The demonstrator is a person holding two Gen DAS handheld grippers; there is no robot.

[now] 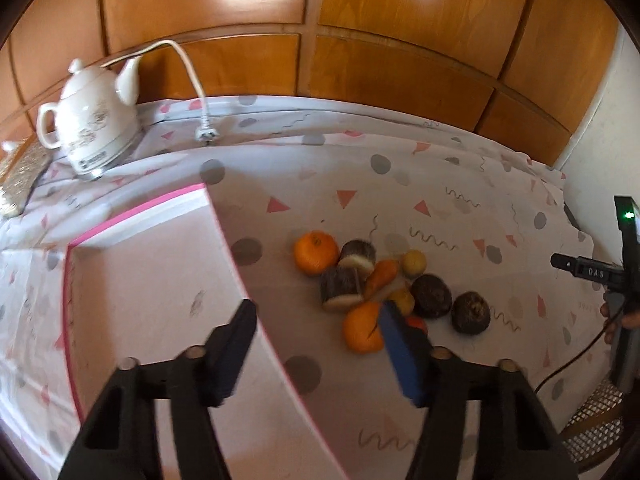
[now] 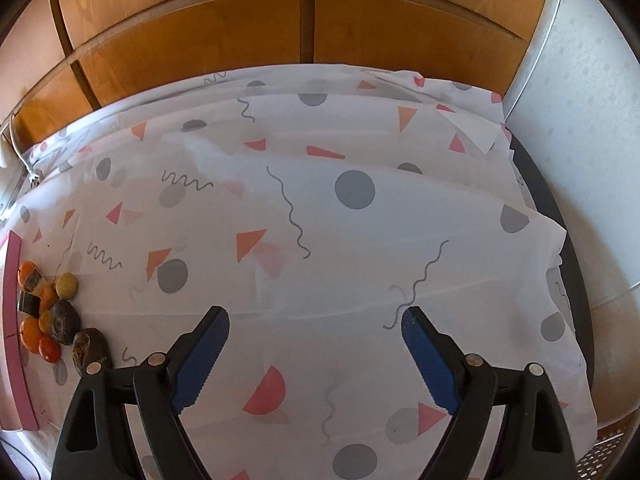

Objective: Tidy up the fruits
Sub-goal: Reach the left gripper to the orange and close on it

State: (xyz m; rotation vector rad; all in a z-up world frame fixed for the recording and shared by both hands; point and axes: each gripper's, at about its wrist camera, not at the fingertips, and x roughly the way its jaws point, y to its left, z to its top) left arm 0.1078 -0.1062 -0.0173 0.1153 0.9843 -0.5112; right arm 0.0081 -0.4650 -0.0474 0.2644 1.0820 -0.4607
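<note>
Tabletop (image 2: pixel 360 280) draped in a white cloth printed with grey dots, pink and orange triangles and grey squiggles, standing against orange-brown wooden cabinet panels (image 1: pixel 400 60). Task items: a cluster of small fruits (image 1: pixel 384 292) lying together on the cloth, comprising a round orange fruit (image 1: pixel 315 257) at the far left of the group, a second orange fruit (image 1: pixel 362 330) nearer the camera, two brown fuzzy halved pieces with pale cut faces (image 1: pixel 348 280), a small yellow round fruit (image 1: pixel 414 262), an elongated orange piece (image 1: pixel 382 276) and two dark brown wrinkled round fruits (image 1: pixel 452 302); a small red-orange fruit (image 2: pixel 49 348) shows in the right wrist view at the near edge of the same cluster. Receptacle: a shallow white box with a pink rim (image 1: pixel 160 272), standing just left of the fruit cluster, apart from it. Left tool (image 1: pixel 320 320), black with blue pads, pointing down toward the cloth; its jaws stand apart with only the box edge and cloth seen between them, its right pad overlapping the nearer orange fruit in view, contact not determinable. Right tool (image 2: pixel 316 320), same make, open wide over bare cloth, well to the right of the fruits, nothing between its fingers. Other items: a white ceramic electric kettle (image 1: pixel 92 120) at the far left of the tabletop, with its white cord and plug (image 1: pixel 204 130) lying beside it.
</note>
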